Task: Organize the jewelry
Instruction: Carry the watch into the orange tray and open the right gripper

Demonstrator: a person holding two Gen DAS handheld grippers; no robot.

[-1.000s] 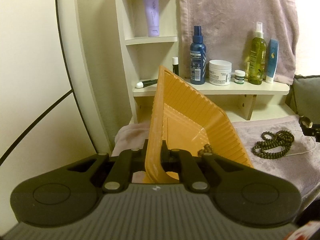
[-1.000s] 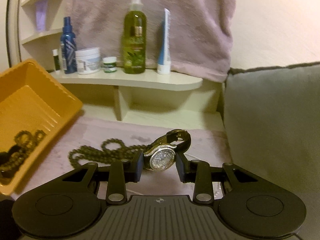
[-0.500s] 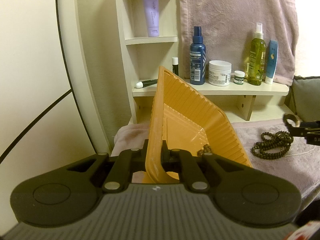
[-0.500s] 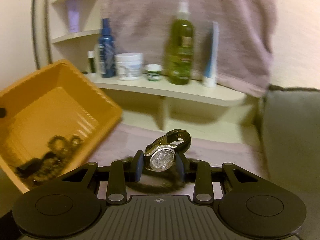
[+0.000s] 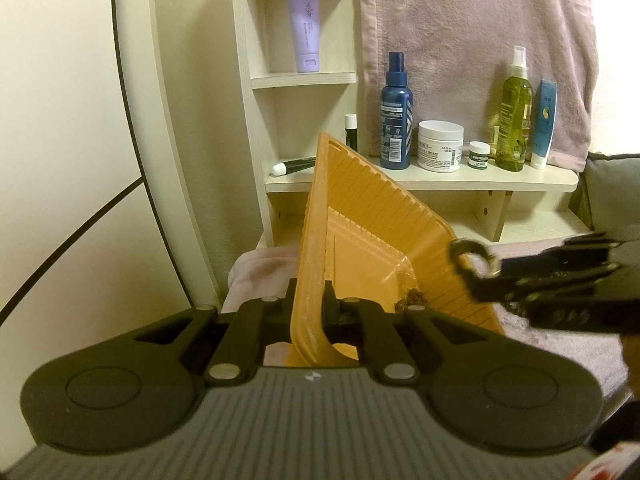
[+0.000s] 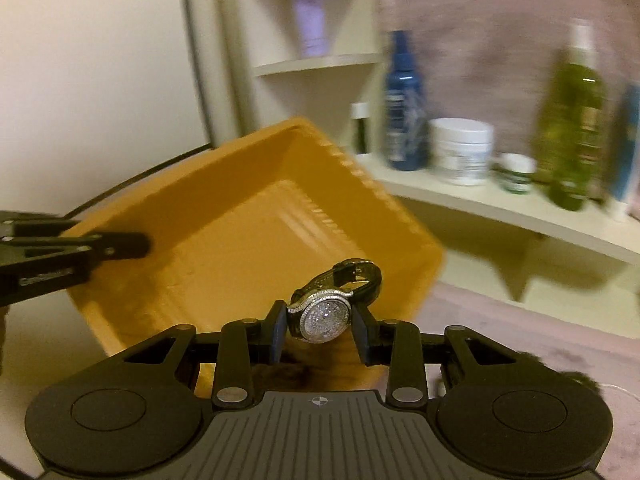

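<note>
My left gripper [image 5: 310,304] is shut on the near rim of an orange ribbed tray [image 5: 360,240] and holds it tilted. Dark beads [image 5: 412,296] lie in the tray's low corner. My right gripper [image 6: 320,330] is shut on a jewelled watch [image 6: 326,316] with a dark strap, and it hovers over the tray's [image 6: 256,240] right edge. In the left wrist view the right gripper [image 5: 476,268] comes in from the right with the watch strap [image 5: 466,250] at its tip. The left gripper's fingers [image 6: 120,246] show at the tray's left rim.
A cream shelf [image 5: 460,180] behind the tray carries a blue spray bottle [image 5: 396,120], a white cream jar [image 5: 440,150], a small green jar [image 5: 479,155], a green bottle [image 5: 514,112] and a blue tube [image 5: 544,124]. A mauve towel [image 5: 460,32] hangs behind; a pink cloth [image 6: 520,340] covers the surface.
My right gripper has carried the watch leftward from beside the loose bead necklace to above the tray's right edge. The left gripper and the tilted tray have stayed still.
</note>
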